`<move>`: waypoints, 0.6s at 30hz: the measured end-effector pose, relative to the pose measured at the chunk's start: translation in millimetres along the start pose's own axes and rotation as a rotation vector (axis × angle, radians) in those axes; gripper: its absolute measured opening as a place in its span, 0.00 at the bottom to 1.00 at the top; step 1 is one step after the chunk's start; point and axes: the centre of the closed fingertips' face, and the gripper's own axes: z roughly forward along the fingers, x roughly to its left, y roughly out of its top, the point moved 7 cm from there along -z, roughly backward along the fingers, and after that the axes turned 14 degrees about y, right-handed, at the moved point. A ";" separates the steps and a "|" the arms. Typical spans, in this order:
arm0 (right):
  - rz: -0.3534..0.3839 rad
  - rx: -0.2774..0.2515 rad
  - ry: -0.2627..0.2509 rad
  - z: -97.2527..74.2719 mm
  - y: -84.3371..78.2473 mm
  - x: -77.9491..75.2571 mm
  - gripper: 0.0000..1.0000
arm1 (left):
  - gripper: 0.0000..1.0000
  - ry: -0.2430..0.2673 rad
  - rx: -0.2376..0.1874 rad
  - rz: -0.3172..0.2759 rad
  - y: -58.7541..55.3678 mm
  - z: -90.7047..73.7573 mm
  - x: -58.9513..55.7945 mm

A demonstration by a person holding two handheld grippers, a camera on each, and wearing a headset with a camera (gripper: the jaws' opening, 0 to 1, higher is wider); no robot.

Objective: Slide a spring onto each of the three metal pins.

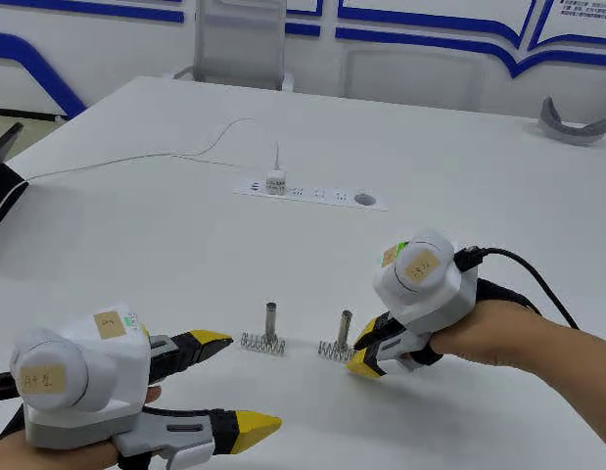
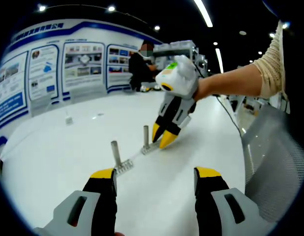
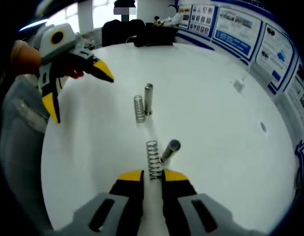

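Note:
Two short metal pins stand upright on the white table [image 1: 185, 245], the left pin [image 1: 270, 321] and the right pin [image 1: 344, 329]. A spring lies on its side at the foot of each: the left spring [image 1: 262, 343] and the right spring [image 1: 334, 351]. My right gripper [image 1: 366, 358] reaches in from the right. In the right gripper view its jaws [image 3: 152, 176] stand nearly together around the near end of the right spring [image 3: 152, 158], beside its pin [image 3: 169, 150]. My left gripper [image 1: 234, 382] hangs open at the lower left, short of the left pin [image 2: 115, 151].
A white power strip [image 1: 310, 194] with a plug and a thin cable lies mid-table beyond the pins. A chair [image 1: 239, 39] stands behind the table, a grey curved object [image 1: 575, 122] sits far right, and a dark object [image 1: 1, 186] is at the left edge.

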 end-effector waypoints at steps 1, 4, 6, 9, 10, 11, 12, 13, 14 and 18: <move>0.006 0.001 0.003 0.4 -0.7 -0.1 0.15 | 0.65 0.000 0.000 -0.001 0.0 -0.1 -0.1; 0.014 0.007 0.008 2.1 -2.4 -1.3 0.15 | 0.64 0.001 0.000 -0.001 -0.2 -0.3 -0.2; 0.020 0.012 0.014 3.3 -3.2 -1.4 0.15 | 0.64 0.002 0.000 -0.001 -0.1 -0.3 -0.1; 0.032 0.009 0.022 4.0 -2.2 -1.8 0.13 | 0.64 0.003 -0.003 -0.002 0.2 -0.2 0.4; 0.036 0.011 0.025 4.3 -2.3 -2.0 0.13 | 0.64 0.003 -0.003 -0.003 0.2 -0.2 0.5; 0.046 0.011 0.032 4.6 -2.5 -1.1 0.12 | 0.64 0.003 -0.004 -0.003 0.2 -0.2 0.6; 0.045 0.011 0.031 4.5 -2.5 -1.3 0.12 | 0.64 0.003 -0.003 -0.003 0.1 -0.3 0.5; 0.046 0.012 0.031 4.6 -2.4 -1.3 0.12 | 0.64 0.003 -0.003 -0.002 0.0 -0.3 0.5; 0.047 0.013 0.031 4.7 -2.4 -1.2 0.12 | 0.64 0.002 -0.003 -0.001 -0.2 -0.3 0.4; 0.049 0.015 0.029 4.9 -2.3 0.6 0.12 | 0.64 -0.001 -0.003 -0.001 -0.5 0.0 0.2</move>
